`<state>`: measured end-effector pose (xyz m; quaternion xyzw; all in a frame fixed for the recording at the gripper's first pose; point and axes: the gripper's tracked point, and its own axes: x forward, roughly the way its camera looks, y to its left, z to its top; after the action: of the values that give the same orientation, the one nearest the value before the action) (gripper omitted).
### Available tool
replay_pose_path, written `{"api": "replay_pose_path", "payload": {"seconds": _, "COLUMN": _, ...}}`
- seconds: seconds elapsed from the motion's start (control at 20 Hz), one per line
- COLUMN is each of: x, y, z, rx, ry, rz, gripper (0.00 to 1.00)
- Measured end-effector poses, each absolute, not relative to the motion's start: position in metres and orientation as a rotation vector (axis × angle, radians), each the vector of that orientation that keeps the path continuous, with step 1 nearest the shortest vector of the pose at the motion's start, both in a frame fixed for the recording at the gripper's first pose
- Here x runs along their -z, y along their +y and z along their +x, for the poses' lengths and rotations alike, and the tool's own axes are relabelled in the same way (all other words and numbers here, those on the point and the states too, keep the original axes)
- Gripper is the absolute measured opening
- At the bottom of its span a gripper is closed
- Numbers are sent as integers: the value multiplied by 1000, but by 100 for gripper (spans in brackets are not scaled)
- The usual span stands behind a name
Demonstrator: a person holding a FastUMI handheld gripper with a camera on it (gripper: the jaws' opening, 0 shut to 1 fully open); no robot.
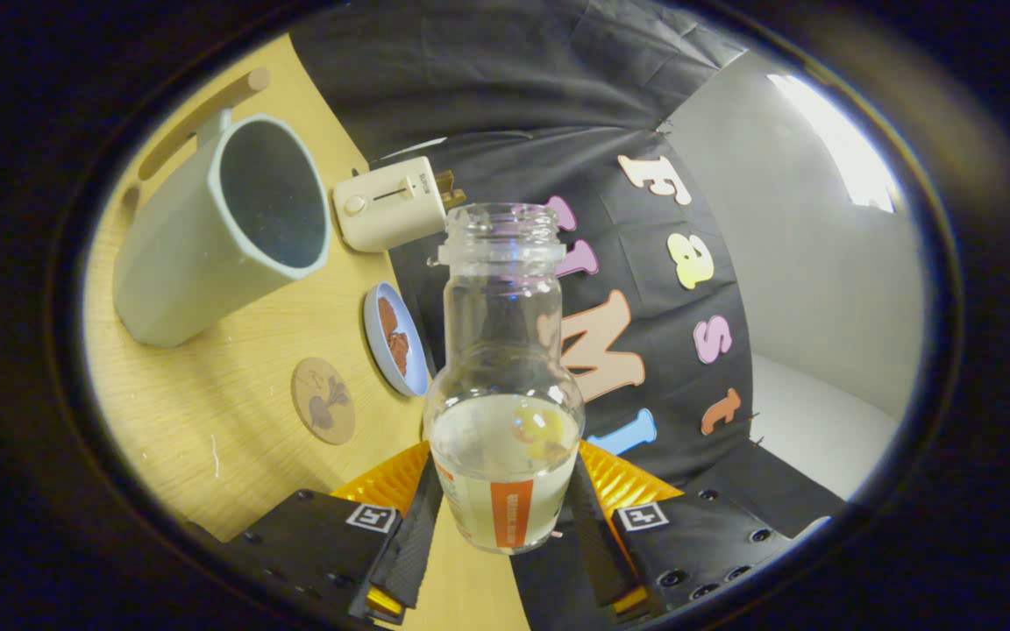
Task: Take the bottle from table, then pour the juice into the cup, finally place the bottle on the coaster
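The gripper (505,517) is clamped on the bottle (502,386), one finger pressed to each side of its lower body, where a label band wraps the glass. The bottle is clear and uncapped, with its open mouth pointing away from the fingers, and pale juice (505,447) fills only the bottom part, up to about where the body starts to narrow toward the neck. The whole scene is rolled over in this view, so the table (207,412) runs up along one side of the bottle instead of lying flat beneath it. On that wood-grain surface, the round coaster (323,400) with a dark printed figure lies closest to the fingers, well apart from the bottle. Just beyond it sits a small blue plate (380,346) holding brown pieces of food (394,337). Farther out stands the pale grey-green cup (217,230), its dark open mouth turned toward the camera. A cream toaster (389,205) sits beyond the plate, near the bottle's mouth in the view, and a wooden rod (203,121) lies past the cup.
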<state>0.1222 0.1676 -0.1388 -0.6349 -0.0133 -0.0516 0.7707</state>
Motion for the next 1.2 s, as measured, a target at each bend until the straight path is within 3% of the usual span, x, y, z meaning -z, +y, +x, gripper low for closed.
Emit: {"api": "replay_pose_path", "payload": {"seconds": 1.2, "x": 136, "y": 189, "z": 117, "rx": 140, "ry": -197, "rz": -1665, "gripper": 76}}
